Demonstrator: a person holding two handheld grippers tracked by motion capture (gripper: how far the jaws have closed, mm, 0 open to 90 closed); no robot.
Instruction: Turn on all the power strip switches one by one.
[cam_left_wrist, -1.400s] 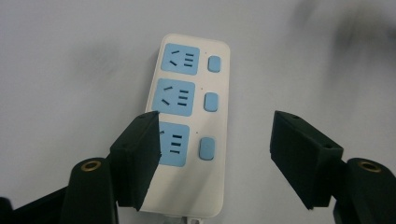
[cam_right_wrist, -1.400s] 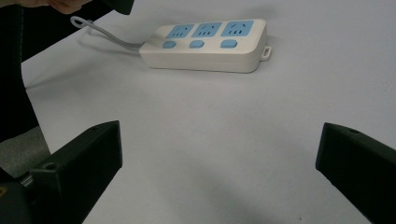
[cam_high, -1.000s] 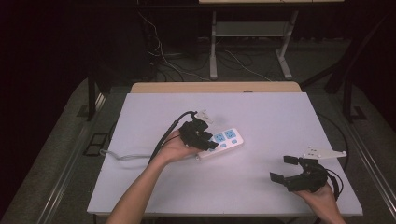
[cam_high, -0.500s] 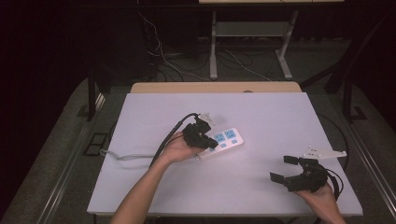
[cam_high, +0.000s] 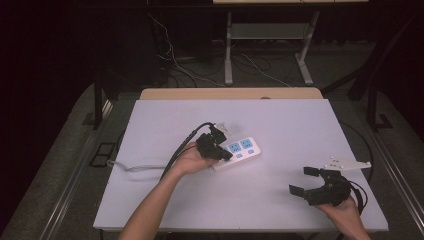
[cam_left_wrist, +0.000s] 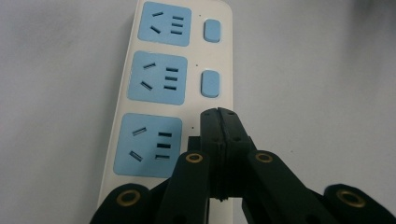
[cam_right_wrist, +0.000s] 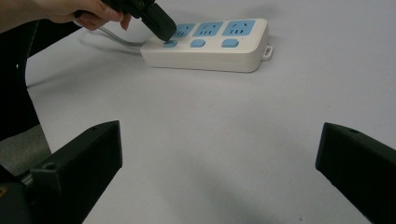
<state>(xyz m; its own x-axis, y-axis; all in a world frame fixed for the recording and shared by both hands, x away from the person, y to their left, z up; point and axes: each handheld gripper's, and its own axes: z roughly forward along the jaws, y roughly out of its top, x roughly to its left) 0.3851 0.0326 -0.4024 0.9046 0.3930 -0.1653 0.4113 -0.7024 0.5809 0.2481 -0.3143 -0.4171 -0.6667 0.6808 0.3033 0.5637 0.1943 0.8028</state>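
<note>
Left gripper (cam_left_wrist: 218, 116), jaws just closed together with nothing between, tip on the nearest blue switch of the power strip (cam_high: 239, 151) mid-table; next likely a firm push down; right gripper (cam_high: 311, 181) idles wide apart.

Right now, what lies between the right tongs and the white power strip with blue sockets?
Nothing: bare white tabletop separates the right tongs from the power strip, as the right gripper view shows.
</note>
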